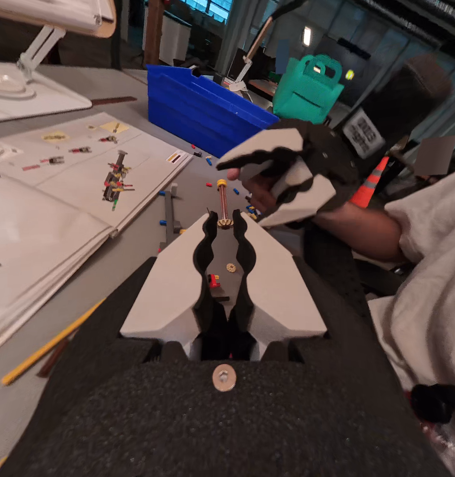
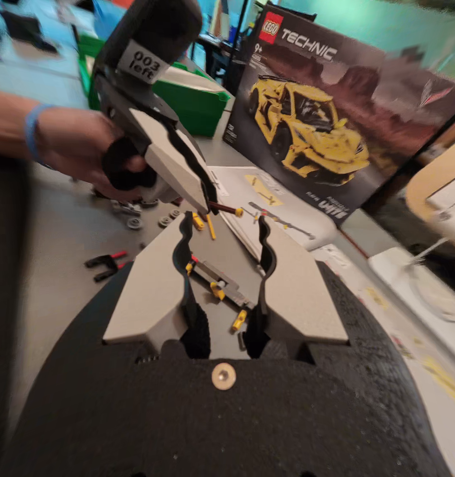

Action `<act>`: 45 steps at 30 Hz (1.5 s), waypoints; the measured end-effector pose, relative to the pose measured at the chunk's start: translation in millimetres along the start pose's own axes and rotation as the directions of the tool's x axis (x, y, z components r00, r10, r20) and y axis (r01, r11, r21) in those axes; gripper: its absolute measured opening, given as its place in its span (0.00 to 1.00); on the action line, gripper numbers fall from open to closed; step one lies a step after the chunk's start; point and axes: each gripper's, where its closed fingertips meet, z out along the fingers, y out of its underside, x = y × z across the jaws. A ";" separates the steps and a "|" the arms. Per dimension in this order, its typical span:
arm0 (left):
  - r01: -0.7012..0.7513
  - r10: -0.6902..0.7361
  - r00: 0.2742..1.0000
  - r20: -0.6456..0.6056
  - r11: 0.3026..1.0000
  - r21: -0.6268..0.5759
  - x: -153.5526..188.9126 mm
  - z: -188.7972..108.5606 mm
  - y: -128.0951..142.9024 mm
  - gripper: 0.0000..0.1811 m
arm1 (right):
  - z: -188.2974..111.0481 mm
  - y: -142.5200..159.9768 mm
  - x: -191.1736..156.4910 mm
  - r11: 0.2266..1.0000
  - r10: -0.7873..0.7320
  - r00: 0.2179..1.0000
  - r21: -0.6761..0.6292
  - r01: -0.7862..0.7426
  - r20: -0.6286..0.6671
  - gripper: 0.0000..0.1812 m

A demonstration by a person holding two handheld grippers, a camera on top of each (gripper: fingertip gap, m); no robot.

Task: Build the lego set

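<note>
While loose pieces (image 2: 238, 320) still litter the tabletop (image 1: 133, 278) at six o'clock, the left tongs (image 1: 224, 215) pinch a brown axle (image 1: 224, 200); the right tongs (image 2: 222, 219) gape wide, so the build looks early.

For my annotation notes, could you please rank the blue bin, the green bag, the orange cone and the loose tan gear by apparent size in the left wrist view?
1. blue bin
2. green bag
3. orange cone
4. loose tan gear

The bag stands farther back, so its true size is unsure.
</note>
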 end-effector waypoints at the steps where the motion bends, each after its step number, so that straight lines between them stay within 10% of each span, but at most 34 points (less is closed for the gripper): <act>1: 0.060 -0.059 0.998 -0.010 0.998 0.015 -2.1 0.5 -0.5 0.06 | 3.1 -0.4 -2.8 0.998 -0.064 0.997 -0.017 0.064 -0.038 0.27; 8: 0.386 -0.366 0.911 -0.189 0.919 0.080 5.1 3.5 -6.6 0.06 | 17.9 -3.8 -1.0 0.988 -0.153 0.979 -0.059 0.146 -0.137 0.26; 18: 0.408 -0.398 0.847 -0.352 0.912 -0.049 35.9 8.0 3.0 0.03 | 7.3 -8.8 -27.1 0.991 -0.134 0.988 0.033 0.131 0.073 0.22; 45: 0.479 -0.461 0.862 -0.211 0.877 0.041 6.4 7.6 3.6 0.01 | 17.5 -6.8 -10.5 0.943 -0.332 0.933 -0.056 0.327 -0.139 0.22</act>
